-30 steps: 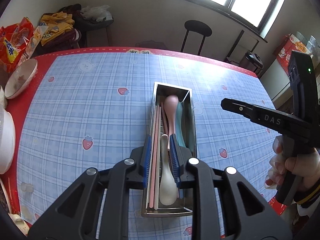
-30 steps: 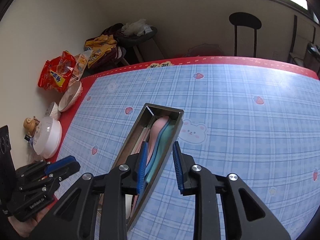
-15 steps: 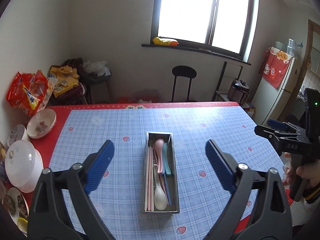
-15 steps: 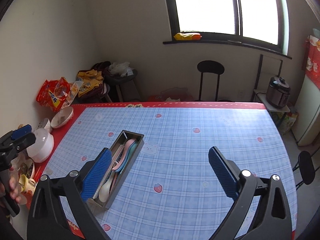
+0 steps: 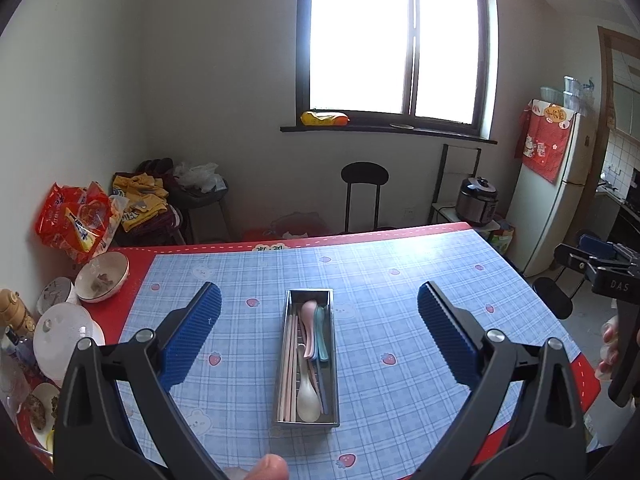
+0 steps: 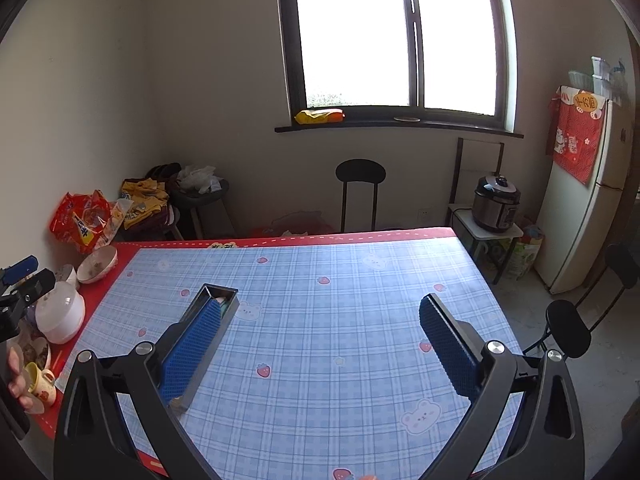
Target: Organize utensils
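Bowls (image 5: 102,276) and a white lidded dish (image 5: 66,336) crowd the left edge of the table, with a red snack bag (image 5: 78,216) leaning on the wall behind them. None of it looks like part of the job.

Moving right, the left gripper (image 5: 318,340) hangs above the checked tablecloth (image 5: 400,280) with its blue pads spread as wide as they go and nothing between them. Straight ahead of it, mid-table, sits the steel tray (image 5: 306,420). Inside are the white spoon (image 5: 308,396), the pink spoon (image 5: 309,320), a teal one beside it and a bundle of pink chopsticks (image 5: 290,360) along the left wall, all lying lengthwise.

Further right, the right gripper (image 6: 320,344) is spread just as wide and empty too. From its view the tray sits off to the left, partly behind one pad.

My read: the sorting looks basically done, since I can't spot any loose utensil on the cloth. The next move is probably just parking both grippers clear of the tray, or nudging it square if it needs to be tidier.
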`<action>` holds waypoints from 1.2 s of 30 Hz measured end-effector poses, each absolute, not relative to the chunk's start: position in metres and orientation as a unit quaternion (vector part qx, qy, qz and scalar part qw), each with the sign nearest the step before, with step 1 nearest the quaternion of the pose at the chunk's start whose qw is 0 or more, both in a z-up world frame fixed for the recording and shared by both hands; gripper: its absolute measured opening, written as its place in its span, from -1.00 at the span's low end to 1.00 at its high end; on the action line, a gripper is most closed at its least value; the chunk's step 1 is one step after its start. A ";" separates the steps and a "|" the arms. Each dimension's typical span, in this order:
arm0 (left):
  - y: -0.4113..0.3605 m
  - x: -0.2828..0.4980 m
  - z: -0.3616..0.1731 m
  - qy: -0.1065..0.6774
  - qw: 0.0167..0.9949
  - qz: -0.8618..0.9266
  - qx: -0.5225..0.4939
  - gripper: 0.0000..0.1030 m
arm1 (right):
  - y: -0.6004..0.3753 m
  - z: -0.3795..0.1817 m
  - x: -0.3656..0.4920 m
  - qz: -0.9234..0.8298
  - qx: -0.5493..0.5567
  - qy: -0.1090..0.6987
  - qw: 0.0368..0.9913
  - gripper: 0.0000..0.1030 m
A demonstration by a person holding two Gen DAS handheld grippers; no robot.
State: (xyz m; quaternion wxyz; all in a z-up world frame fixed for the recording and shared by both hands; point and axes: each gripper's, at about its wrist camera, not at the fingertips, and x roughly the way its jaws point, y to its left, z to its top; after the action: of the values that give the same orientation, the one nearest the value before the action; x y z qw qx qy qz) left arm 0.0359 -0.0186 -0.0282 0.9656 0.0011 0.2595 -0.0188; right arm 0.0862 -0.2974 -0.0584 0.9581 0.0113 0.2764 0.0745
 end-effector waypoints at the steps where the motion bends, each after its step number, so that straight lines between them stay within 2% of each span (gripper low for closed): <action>1: -0.021 0.034 -0.028 0.257 0.966 -0.019 -0.001 0.89 | -0.299 -0.057 0.083 0.071 0.008 0.275 0.959 0.89; 8: -0.031 0.028 -0.029 0.253 0.967 -0.018 -0.026 0.89 | -0.314 -0.049 0.071 0.064 -0.009 0.265 0.962 0.89; 36: -0.052 0.023 -0.031 0.259 0.966 -0.009 -0.017 0.89 | -0.333 -0.049 0.071 0.064 -0.006 0.265 0.962 0.89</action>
State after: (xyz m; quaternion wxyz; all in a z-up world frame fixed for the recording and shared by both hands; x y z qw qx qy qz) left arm 0.0232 -0.0517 -0.0308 0.9658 -0.0170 0.2586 -0.0092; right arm 0.0713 -0.3331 -0.0488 0.9620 -0.0058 0.2653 0.0636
